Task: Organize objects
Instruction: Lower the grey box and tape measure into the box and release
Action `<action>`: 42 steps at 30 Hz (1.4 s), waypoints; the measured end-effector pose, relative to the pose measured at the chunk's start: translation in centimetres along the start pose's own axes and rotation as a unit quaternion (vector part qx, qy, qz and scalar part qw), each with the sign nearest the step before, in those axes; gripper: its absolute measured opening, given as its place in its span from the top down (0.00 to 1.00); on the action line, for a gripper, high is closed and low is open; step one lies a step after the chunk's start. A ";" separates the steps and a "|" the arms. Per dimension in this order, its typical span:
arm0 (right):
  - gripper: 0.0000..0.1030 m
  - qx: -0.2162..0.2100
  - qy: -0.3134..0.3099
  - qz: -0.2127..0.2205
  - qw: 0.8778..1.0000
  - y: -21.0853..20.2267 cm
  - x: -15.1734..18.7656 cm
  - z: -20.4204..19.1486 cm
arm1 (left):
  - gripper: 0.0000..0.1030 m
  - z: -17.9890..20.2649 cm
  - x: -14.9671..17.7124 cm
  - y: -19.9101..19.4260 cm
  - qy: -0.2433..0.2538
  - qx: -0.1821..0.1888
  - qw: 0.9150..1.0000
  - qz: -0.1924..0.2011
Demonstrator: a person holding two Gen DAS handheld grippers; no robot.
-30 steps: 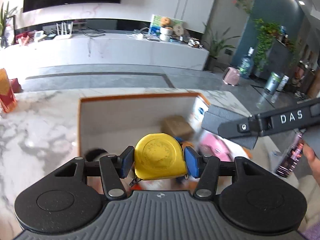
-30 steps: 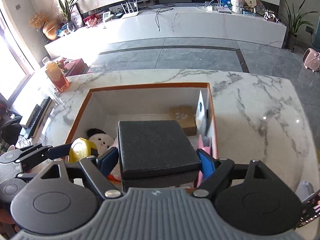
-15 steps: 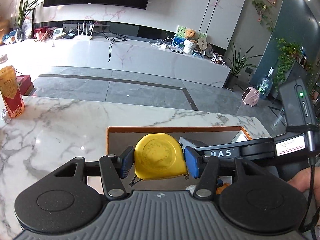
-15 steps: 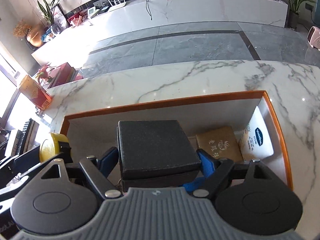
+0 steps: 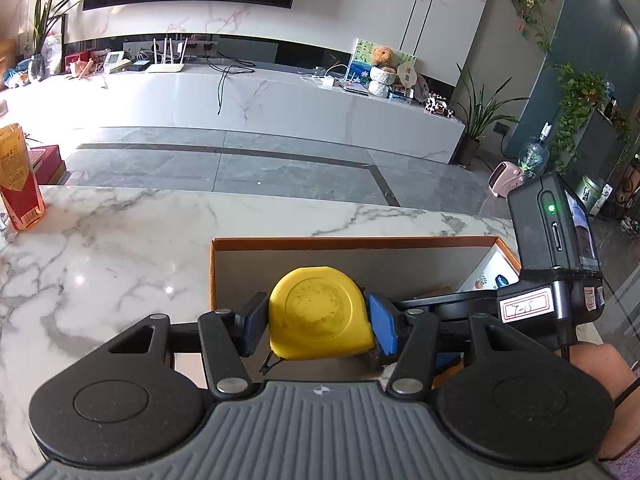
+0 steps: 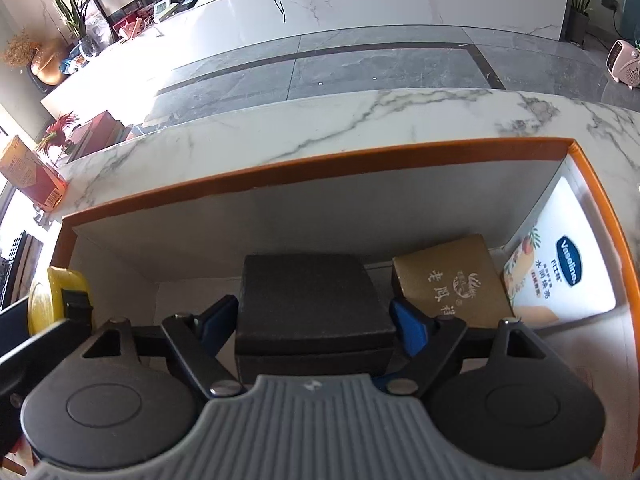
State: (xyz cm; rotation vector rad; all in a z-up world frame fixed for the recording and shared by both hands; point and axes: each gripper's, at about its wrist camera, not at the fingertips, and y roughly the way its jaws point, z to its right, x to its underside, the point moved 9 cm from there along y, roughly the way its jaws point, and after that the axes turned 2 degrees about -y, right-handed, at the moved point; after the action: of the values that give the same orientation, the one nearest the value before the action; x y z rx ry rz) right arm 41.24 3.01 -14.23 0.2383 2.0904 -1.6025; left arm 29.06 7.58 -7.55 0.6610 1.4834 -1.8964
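**2 grippers, each clamped on its load, at an orange-rimmed box**

On the far left of the marble table [image 5: 100, 248] stands a red and yellow carton [image 5: 18, 178]; its print is too blurred to read. In the left wrist view, the left gripper [image 5: 318, 318] has its jaws clamped on a yellow tape measure [image 5: 320, 314], the blue pads [image 5: 383, 328] pressing its 2 sides. The tape measure sits at the near left corner of the box [image 5: 352, 243], in front of its grey inner wall. To the right, the right gripper's body crosses the view, with a green light on a black unit and part of a hand [image 5: 600, 372] below it.

In the right wrist view, the tape measure shows at the left edge, beside the box's left wall. The right gripper [image 6: 314, 326] is low inside the box, its jaws clamped on a black case [image 6: 312, 304]; whether the case touches the floor of the box cannot be told. Just right of it lies a brown packet [image 6: 452, 282] printed with Chinese characters and a round emblem. Against the right wall leans a white packet [image 6: 560, 268] with a blue oval reading "Vaseline" and small Chinese text beneath.
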 end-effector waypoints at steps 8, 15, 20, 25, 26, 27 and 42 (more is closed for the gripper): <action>0.18 -0.025 0.004 0.006 1.000 -3.0 0.5 0.9 | 0.38 -0.2 0.2 0.1 -0.003 0.005 1.000 -0.006; 0.53 -0.023 -0.018 -0.004 1.000 -3.4 2.2 0.2 | 0.38 0.9 0.8 0.2 0.014 0.013 1.000 -0.008; 0.54 -0.016 -0.019 0.016 1.000 -4.5 2.7 0.7 | 0.38 1.2 1.0 0.2 0.026 0.008 1.000 -0.009; 0.54 0.016 -0.036 0.049 0.998 -6.9 3.5 1.6 | 0.38 2.1 1.2 1.8 0.067 -0.011 0.997 -0.022; 0.54 0.021 -0.038 0.052 0.998 -7.1 3.6 1.8 | 0.38 2.3 1.3 2.2 0.075 -0.018 0.997 -0.025; 0.54 0.029 -0.038 0.055 0.997 -7.3 3.7 2.2 | 0.38 2.5 1.4 2.6 0.086 -0.026 0.996 -0.030; 0.52 0.058 -0.044 0.057 0.996 -7.3 4.4 4.2 | 0.38 1.7 2.8 5.7 0.160 -0.106 0.979 -0.074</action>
State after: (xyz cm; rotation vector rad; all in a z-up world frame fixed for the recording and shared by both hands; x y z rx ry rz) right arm 35.50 -3.74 -10.86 0.3145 1.8852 -1.6374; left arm 31.38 4.51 -12.90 0.8018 1.9541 -1.7640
